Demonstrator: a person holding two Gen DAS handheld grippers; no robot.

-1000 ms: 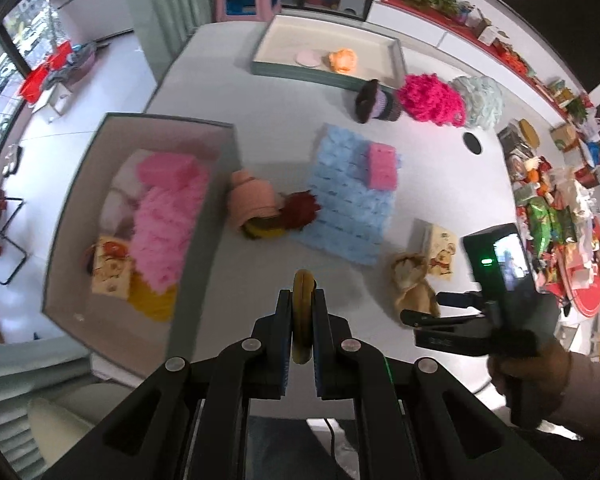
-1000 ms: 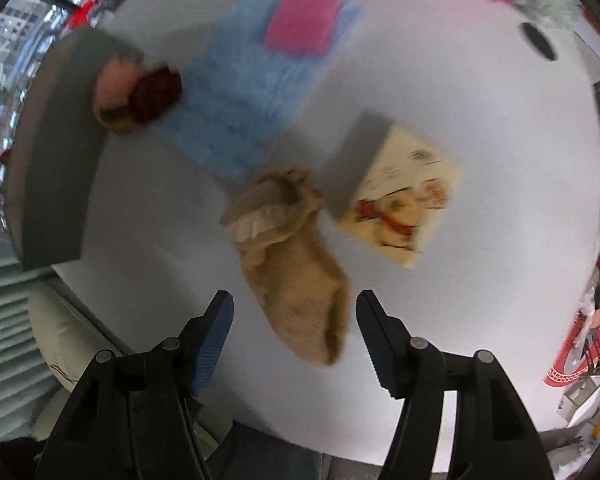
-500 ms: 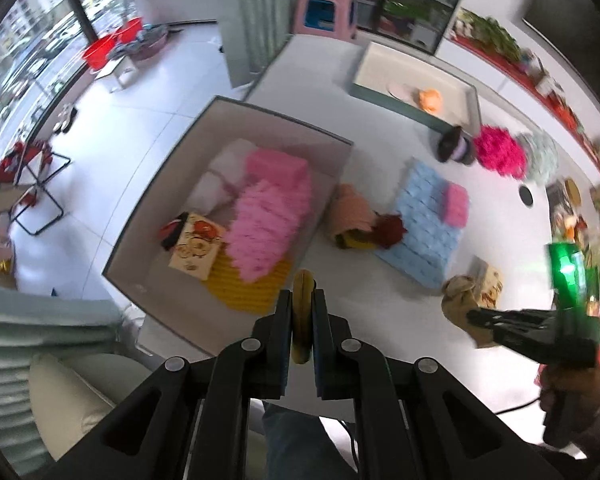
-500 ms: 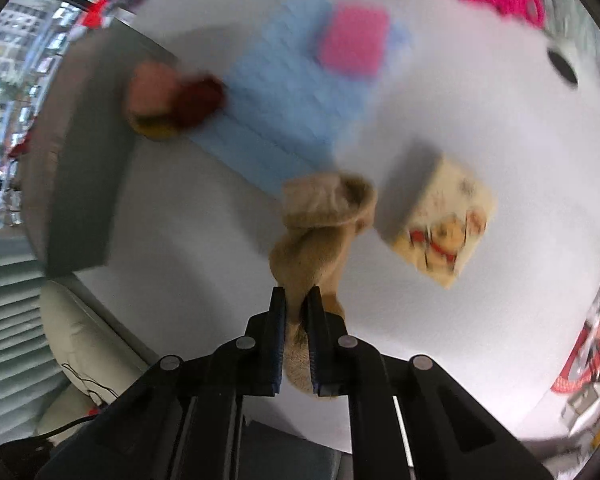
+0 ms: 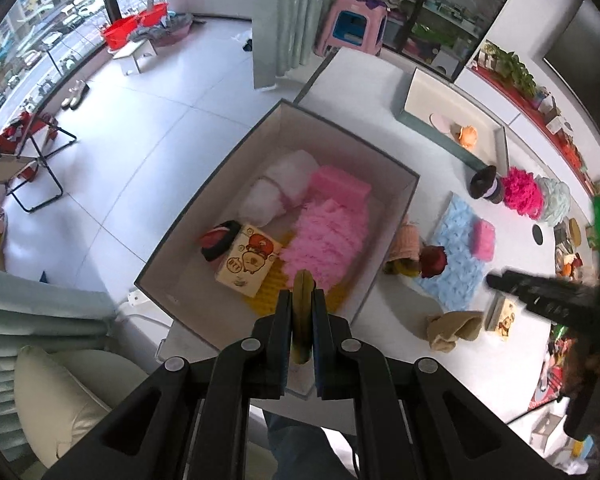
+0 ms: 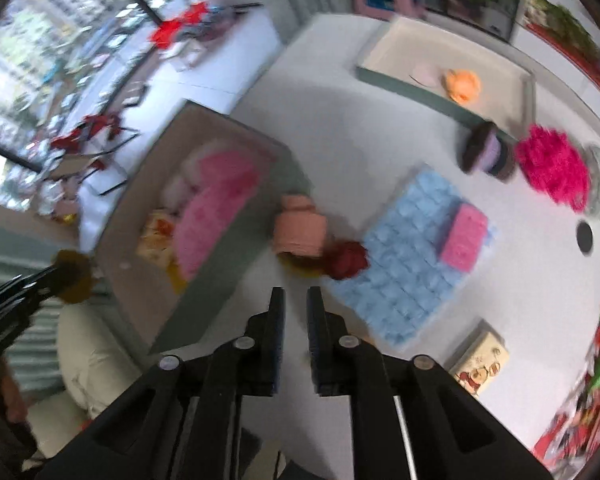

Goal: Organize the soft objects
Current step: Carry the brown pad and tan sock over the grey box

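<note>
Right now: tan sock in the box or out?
Out. The tan sock lies crumpled on the white table, outside the box, beside a cartoon-print cube.

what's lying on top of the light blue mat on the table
A pink sponge block lies on the blue mat; a dark red fuzzy ball overlaps its near corner. What is under the mat cannot be seen.

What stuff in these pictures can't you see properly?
- Olive soft thing in the left gripper: left wrist view, the pads hide most of it.
- Yellow mat in the box: buried under pink things.
- Right wrist view: motion blur smears the box's contents.
</note>
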